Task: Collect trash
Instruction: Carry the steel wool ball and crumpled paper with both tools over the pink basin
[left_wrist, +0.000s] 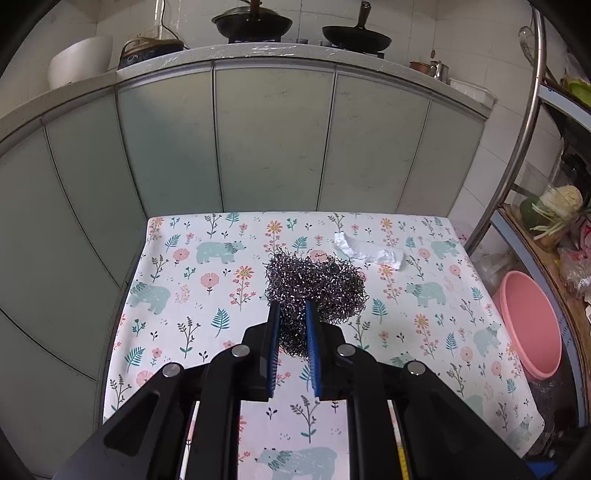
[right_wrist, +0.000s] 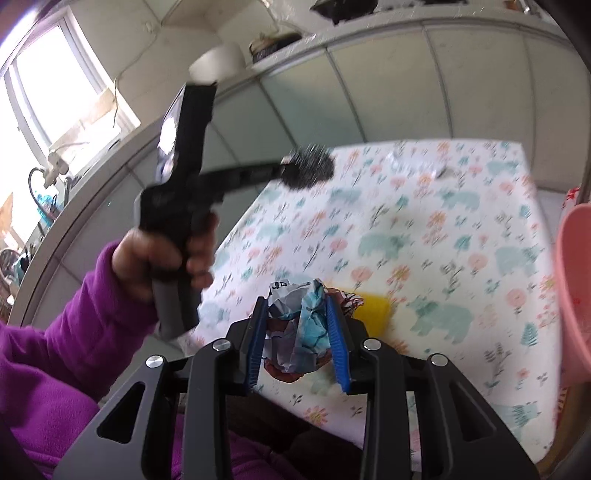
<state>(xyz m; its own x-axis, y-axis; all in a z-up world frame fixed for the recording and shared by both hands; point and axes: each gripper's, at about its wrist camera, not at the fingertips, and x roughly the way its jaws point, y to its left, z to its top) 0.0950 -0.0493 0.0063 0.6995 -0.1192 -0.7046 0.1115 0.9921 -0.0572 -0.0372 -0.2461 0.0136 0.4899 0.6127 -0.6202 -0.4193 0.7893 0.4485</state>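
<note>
A small table under a white cloth printed with teal bears and pink flowers (left_wrist: 207, 280) stands against a curved run of pale green cabinet doors (left_wrist: 273, 140). On the grey counter above (left_wrist: 258, 50) sit two black pans (left_wrist: 356, 37) and a white bowl (left_wrist: 79, 61). Daylight comes through a white-framed window (right_wrist: 55, 85); a steel rack (left_wrist: 524, 122) stands beside the table

Left tongs (left_wrist: 291, 314) clamped, right tongs (right_wrist: 297, 314) gripping, both angled downward

Both black plastic grippers (left_wrist: 291, 314) (right_wrist: 299, 308) carry ribbed blue pads (left_wrist: 274, 354) and round silver screws (right_wrist: 223, 345); a fuzzy purple fleece sleeve (right_wrist: 59, 332) covers the left arm.
</note>
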